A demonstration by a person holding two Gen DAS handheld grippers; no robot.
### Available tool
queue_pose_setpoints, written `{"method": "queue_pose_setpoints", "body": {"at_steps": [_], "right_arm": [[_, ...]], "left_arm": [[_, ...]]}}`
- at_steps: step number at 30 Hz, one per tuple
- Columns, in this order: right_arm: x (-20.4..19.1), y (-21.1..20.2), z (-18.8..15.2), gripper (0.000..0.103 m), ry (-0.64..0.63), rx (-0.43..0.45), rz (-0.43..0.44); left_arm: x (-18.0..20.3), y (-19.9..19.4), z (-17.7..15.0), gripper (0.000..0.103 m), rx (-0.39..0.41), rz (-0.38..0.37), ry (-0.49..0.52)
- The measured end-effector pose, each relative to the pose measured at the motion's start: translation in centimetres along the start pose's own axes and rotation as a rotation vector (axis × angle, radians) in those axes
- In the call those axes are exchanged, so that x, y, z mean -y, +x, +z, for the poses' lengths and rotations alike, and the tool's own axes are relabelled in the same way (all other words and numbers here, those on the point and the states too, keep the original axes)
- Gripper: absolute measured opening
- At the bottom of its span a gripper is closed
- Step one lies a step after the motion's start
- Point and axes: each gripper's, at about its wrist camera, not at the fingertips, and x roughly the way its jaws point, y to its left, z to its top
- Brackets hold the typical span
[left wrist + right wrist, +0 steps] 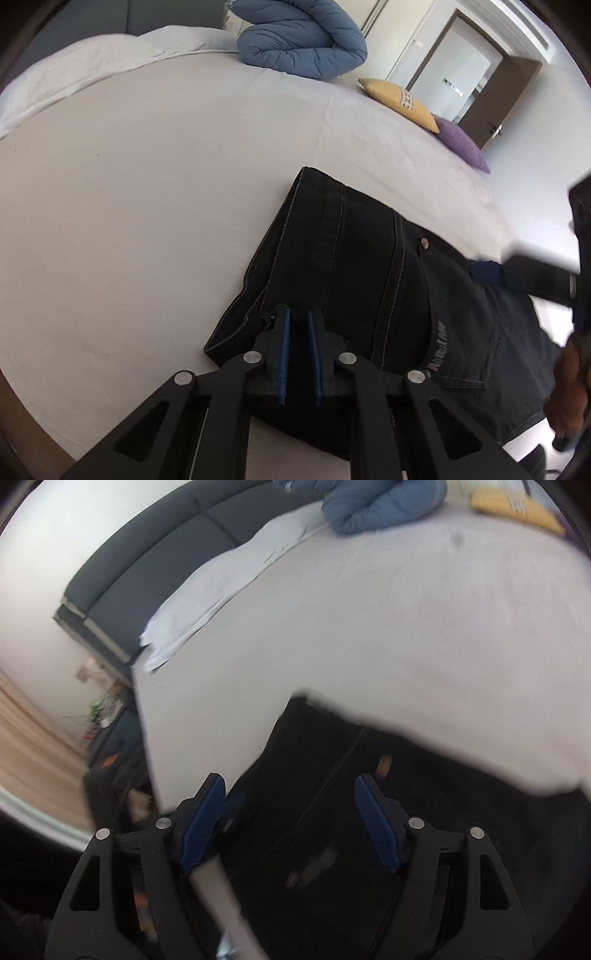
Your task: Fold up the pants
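Folded black pants (369, 280) lie on the near part of a white bed (147, 184). The left tongs (299, 317) tilt down over the pants' near edge, jaws narrow with nothing clearly between them. The right tongs (290, 786) angle down above the pants, jaws wide and empty.

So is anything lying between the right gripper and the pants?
Nothing visible. The right gripper hangs open directly over the black pants on the bed. The cushions and blue duvet lie far off at the bed's far edge.

Black pants (354, 266) (pale stitching) on white bed (147, 184), blue-padded claws.
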Motion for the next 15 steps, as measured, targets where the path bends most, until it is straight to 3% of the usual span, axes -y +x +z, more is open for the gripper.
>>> {"method": "queue_pose_setpoints", "body": {"at_steps": [3, 6, 8, 10, 12, 15], "right_arm": [[1.1, 0.9, -3.8, 0.066, -0.009, -0.046, -0.034], [4.9, 1.5, -6.4, 0.032, 0.022, -0.059, -0.114], [6.8, -1.2, -8.0, 0.030, 0.111, -0.011, -0.075], [8.3, -4.0, -10.5, 0.030, 0.129, 0.017, -0.148], [10.8, -6.9, -13.9, 0.030, 0.189, 0.065, -0.131], [16.0, -13.6, -21.1, 0.025, 0.353, 0.232, -0.102]], "left_arm": [[0.0, 0.4, 0.1, 0.013, -0.006, 0.012, 0.005], [-0.1, 0.2, 0.2, 0.013, -0.016, 0.013, 0.012], [0.1, 0.3, 0.3, 0.013, -0.020, 0.020, 0.021], [0.3, 0.3, 0.5, 0.013, -0.025, 0.023, 0.029], [0.5, 0.6, 0.9, 0.013, -0.023, 0.014, 0.034], [1.2, -0.4, 1.2, 0.014, -0.031, 0.044, 0.083]]}}
